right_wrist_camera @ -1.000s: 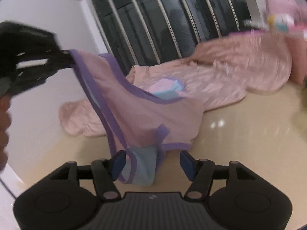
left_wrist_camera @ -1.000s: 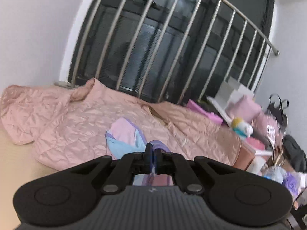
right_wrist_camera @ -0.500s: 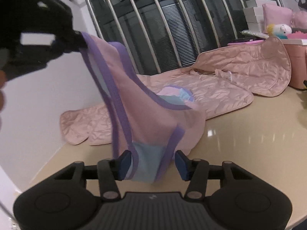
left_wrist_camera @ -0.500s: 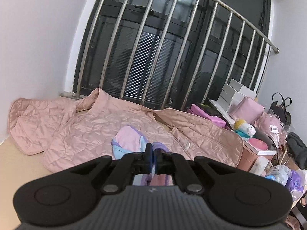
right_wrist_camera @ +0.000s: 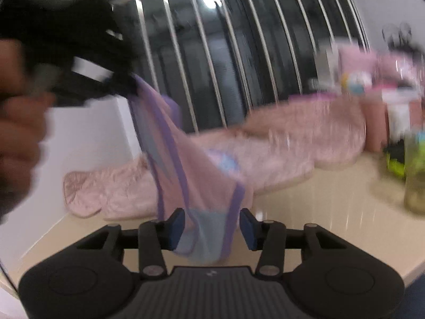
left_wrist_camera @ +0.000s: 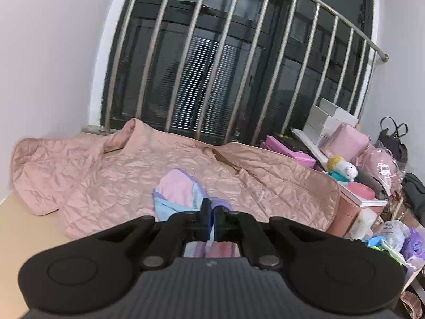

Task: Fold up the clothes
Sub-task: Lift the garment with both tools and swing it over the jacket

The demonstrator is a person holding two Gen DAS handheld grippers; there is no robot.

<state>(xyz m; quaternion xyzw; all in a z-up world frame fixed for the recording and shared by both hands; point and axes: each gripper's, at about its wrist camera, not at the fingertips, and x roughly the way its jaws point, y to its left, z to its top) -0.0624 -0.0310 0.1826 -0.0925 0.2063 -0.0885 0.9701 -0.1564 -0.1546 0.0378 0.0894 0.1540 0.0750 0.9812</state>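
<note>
A pink brief with purple trim (right_wrist_camera: 196, 175) hangs from my left gripper (right_wrist_camera: 130, 90), which is shut on its top edge at the upper left of the right wrist view. The left wrist view shows the same gripper (left_wrist_camera: 212, 207) shut, with purple trim (left_wrist_camera: 223, 202) poking out beside the fingers. The brief's blue lower end dangles between the blue pads of my right gripper (right_wrist_camera: 212, 226). Those jaws are closing, and a gap still shows on the right side. A pink quilted jacket (left_wrist_camera: 132, 175) lies spread on the beige table (left_wrist_camera: 16, 226), and a folded pink and blue garment (left_wrist_camera: 175, 188) rests on it.
A barred window (left_wrist_camera: 212, 79) stands behind the table. White boxes (left_wrist_camera: 329, 122), a soft toy (left_wrist_camera: 342, 167) and pink bags crowd the right end. A greenish bottle (right_wrist_camera: 414, 175) stands on the table at the right. A person's hand (right_wrist_camera: 16, 133) holds the left gripper.
The right gripper's pads have drawn closer together around the brief's blue lower end, and its view has swung and blurred. The left gripper stays shut and has barely shifted.
</note>
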